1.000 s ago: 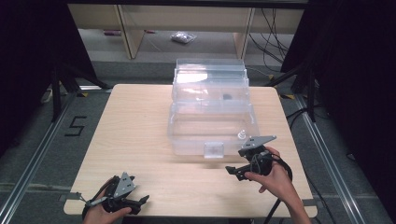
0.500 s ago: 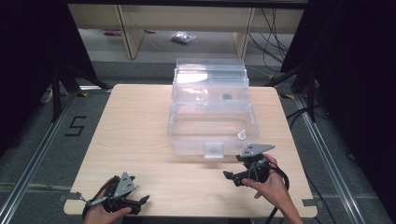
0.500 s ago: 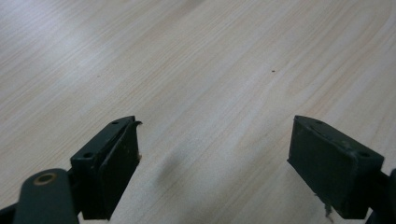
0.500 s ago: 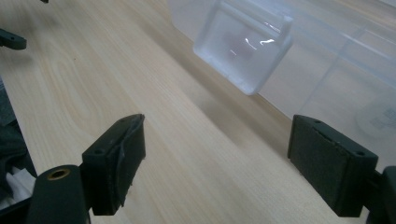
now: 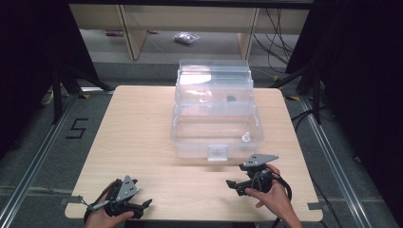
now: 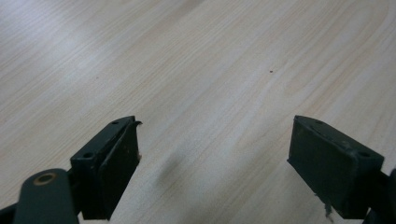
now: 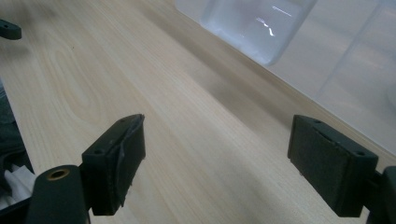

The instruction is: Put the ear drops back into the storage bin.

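1. Left gripper (image 5: 127,202) rests low at the near-left corner of the worktop (image 5: 142,123). Jaws released, wide apart, nothing between them; in the left gripper view, bare wood lies under them.
2. Clear box (image 5: 216,128) stands at mid-worktop toward the far edge, lid up, latch (image 5: 217,152) facing the person. A small clear item (image 5: 246,137) sits inside at its right; a dark speck (image 5: 231,99) lies farther back. Too small to identify either.
3. Right gripper (image 5: 247,183) is near the box's front right corner, apart from it. Jaws released, empty.
4. Judgement: step is the approach, no contact yet.
5. Next move calls for the right gripper to advance to the box and line its jaws up with the wall or latch.
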Demonstrator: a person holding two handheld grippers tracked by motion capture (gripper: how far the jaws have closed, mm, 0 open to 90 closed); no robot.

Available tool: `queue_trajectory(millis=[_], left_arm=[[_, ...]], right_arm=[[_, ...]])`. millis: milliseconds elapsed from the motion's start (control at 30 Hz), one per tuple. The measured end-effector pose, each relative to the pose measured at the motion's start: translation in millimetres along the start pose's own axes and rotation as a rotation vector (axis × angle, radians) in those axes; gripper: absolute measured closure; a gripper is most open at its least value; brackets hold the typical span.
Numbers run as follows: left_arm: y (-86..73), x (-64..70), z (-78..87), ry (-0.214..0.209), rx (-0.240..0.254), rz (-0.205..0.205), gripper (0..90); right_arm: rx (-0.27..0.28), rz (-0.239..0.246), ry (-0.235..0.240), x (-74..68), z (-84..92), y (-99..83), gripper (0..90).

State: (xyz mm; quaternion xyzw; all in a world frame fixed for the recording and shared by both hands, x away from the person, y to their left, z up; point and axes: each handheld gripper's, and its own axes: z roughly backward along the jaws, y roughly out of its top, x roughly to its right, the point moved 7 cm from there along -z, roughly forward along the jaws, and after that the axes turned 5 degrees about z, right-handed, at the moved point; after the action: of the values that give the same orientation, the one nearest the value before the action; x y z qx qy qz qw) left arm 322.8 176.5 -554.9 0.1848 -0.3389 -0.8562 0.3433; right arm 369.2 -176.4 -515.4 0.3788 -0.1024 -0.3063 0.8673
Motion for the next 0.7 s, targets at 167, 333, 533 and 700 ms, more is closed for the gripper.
queue_trajectory(millis=[167, 333, 533, 700], left_arm=[[0.3, -0.1, 0.3, 0.003, 0.002, 0.005, 15.6], [0.3, 0.4, 0.7, 0.005, 0.003, 0.004, 15.6], [0.3, 0.9, -0.9, 0.003, 0.010, 0.014, 15.6], [0.7, 2.5, 0.0, -0.008, 0.014, 0.021, 15.6]], right_arm=[[-0.003, 0.026, -0.007, 1.0, -2.1, -7.6, 20.0], [0.001, 0.009, 0.001, -1.9, -2.9, -14.5, 20.0], [-0.039, 0.006, 0.012, -6.5, -6.0, -24.7, 19.7], [-0.053, -0.005, 0.004, -9.1, -4.6, -30.7, 18.7]])
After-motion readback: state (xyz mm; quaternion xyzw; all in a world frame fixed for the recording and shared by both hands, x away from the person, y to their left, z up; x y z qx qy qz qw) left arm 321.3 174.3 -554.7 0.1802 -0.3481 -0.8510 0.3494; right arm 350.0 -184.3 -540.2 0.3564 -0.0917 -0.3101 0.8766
